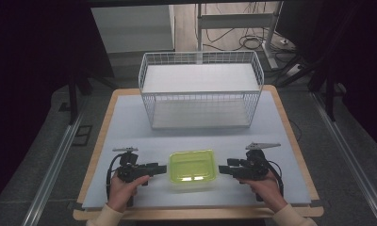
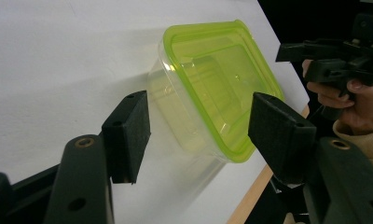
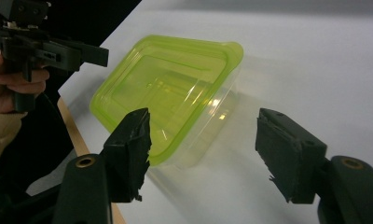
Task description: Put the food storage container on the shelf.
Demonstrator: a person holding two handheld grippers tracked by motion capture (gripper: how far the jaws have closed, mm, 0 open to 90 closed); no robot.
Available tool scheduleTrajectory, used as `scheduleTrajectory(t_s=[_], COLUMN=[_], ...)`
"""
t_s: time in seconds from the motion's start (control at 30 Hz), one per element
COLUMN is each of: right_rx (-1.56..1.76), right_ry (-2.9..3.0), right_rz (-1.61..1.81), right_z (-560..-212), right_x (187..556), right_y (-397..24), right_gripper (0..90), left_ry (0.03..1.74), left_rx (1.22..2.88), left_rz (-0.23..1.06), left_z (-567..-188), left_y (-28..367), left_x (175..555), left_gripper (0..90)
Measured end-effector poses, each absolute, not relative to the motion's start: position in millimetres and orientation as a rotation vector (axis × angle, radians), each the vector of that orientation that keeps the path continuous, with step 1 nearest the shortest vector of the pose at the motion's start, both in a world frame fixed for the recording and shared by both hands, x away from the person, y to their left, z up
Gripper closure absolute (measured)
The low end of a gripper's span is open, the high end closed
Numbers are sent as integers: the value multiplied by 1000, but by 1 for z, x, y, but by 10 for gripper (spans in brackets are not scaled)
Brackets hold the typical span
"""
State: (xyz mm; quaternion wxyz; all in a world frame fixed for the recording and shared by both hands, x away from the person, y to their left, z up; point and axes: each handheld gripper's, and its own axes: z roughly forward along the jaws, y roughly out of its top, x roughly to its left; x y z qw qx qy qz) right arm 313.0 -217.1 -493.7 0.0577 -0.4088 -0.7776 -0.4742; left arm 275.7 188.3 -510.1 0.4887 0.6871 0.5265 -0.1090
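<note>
A: The left gripper (image 1: pixel 164 168) sits at the lower left of the high view, jaws spread wide with nothing between them, its tip just beside the left end of the lidded container (image 1: pixel 192 168). The right gripper (image 1: pixel 221 169) mirrors it at the lower right, equally wide and empty, just short of the container's right end.

B: And the container itself?

A: Lower centre of the frame, flat on the table (image 1: pixel 130 122), between the two grippers. It is a clear tub with a lime-green lid (image 2: pixel 222 88). The white wire basket (image 1: pixel 200 89) stands well apart in the upper middle.

B: What worries you from here?

A: The walls look thin, glossy and slanted inward toward the base. In the left gripper view one pad (image 2: pixel 128 133) sits low beside the clear wall while the other (image 2: pixel 280 135) is out past the lid's corner, so I judge a closing pinch could land unevenly and skid the tub across the table rather than grip it.

B: And on the right?

A: In the right gripper view the near pad (image 3: pixel 128 149) overlaps the lid's rim and the far pad (image 3: pixel 287 158) hangs over bare table. Squeezing on the rim alone could pop the lid, or tilt the tub. If one side pushes before the other, it likely slides away.
</note>
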Motion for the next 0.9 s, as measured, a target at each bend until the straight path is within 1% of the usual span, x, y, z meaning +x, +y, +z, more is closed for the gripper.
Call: scheduleTrajectory(t_s=[0.23,0.4,0.47,0.5,0.57,0.63,0.67,0.77,0.8,0.87,0.9], right_rx=[-1283,-1299,-1299,-1304,-1307,-1308,-1309,-1311,-1310,-1311,-1308], right_ry=[-2267,-2226,-2217,-2193,-2170,-2165,-2149,-2142,-2141,-2141,-2144], right_rz=[-1375,-1335,-1333,-1323,-1308,-1302,-1301,-1295,-1290,-1286,-1283], right_z=[-502,-508,-508,-509,-511,-511,-513,-513,-514,-514,-515], right_x=[326,334,336,338,340,341,342,342,342,342,342], right_y=[-209,-201,-200,-198,-197,-197,-197,-196,-195,-195,-194], right_gripper=[406,465,478,509,538,550,582,598,618,626,645], left_ry=[1282,1293,1291,1289,1296,1294,1290,1290,1293,1294,1296], left_rx=[1668,1661,1665,1668,1665,1664,1670,1676,1677,1680,1683], left_rz=[-309,-346,-349,-353,-368,-372,-381,-388,-399,-406,-409], left_z=[-515,-521,-521,-522,-523,-523,-524,-525,-527,-528,-529], left_y=[181,174,173,173,170,169,167,166,165,164,164], left_x=[281,287,288,289,293,294,294,294,293,293,293], left_gripper=[391,413,429,439,462,493,502,519,546,556,586])
